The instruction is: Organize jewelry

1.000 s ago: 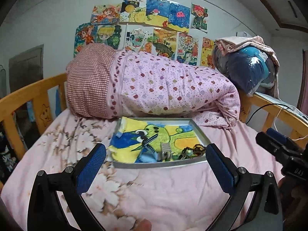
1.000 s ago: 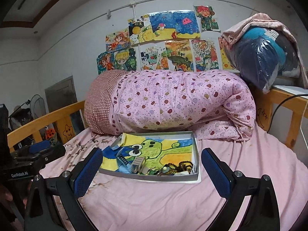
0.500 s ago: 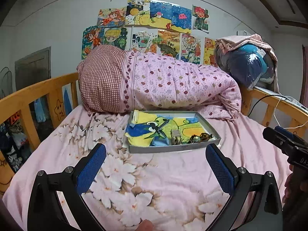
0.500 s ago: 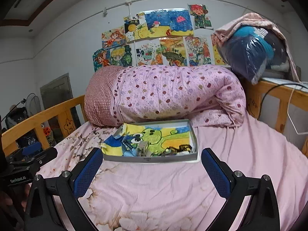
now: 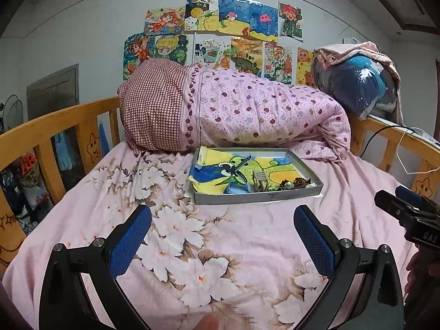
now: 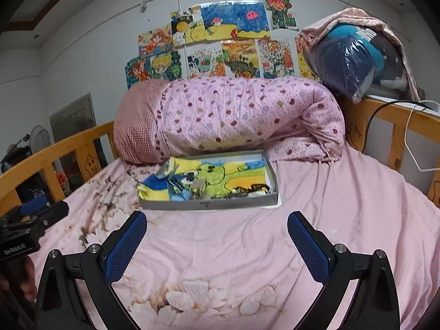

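Note:
A shallow grey tray (image 5: pixel 258 196) (image 6: pixel 209 205) lined with a yellow, blue and green cartoon cloth lies on the pink bed. Along its near edge sit a hair claw clip (image 5: pixel 260 183) (image 6: pixel 198 188), a dark bead bracelet (image 5: pixel 298 183) (image 6: pixel 254 188) and a blue strap (image 5: pixel 239 169) (image 6: pixel 176 185). My left gripper (image 5: pixel 222 236) hovers open over the flowered sheet, well short of the tray. My right gripper (image 6: pixel 217 236) is open too, equally far back, nothing between its blue pads. Each gripper shows at the edge of the other's view.
A rolled pink dotted quilt (image 5: pixel 247 112) lies right behind the tray. Wooden bed rails (image 5: pixel 55 134) (image 6: pixel 398 126) run along both sides. A bagged blue bundle (image 6: pixel 354 57) rests on the right rail, with cables (image 6: pixel 412 143) beside it. Drawings cover the wall.
Both grippers have pulled back from the tray, which now looks smaller and farther away. Both stayed open and empty.

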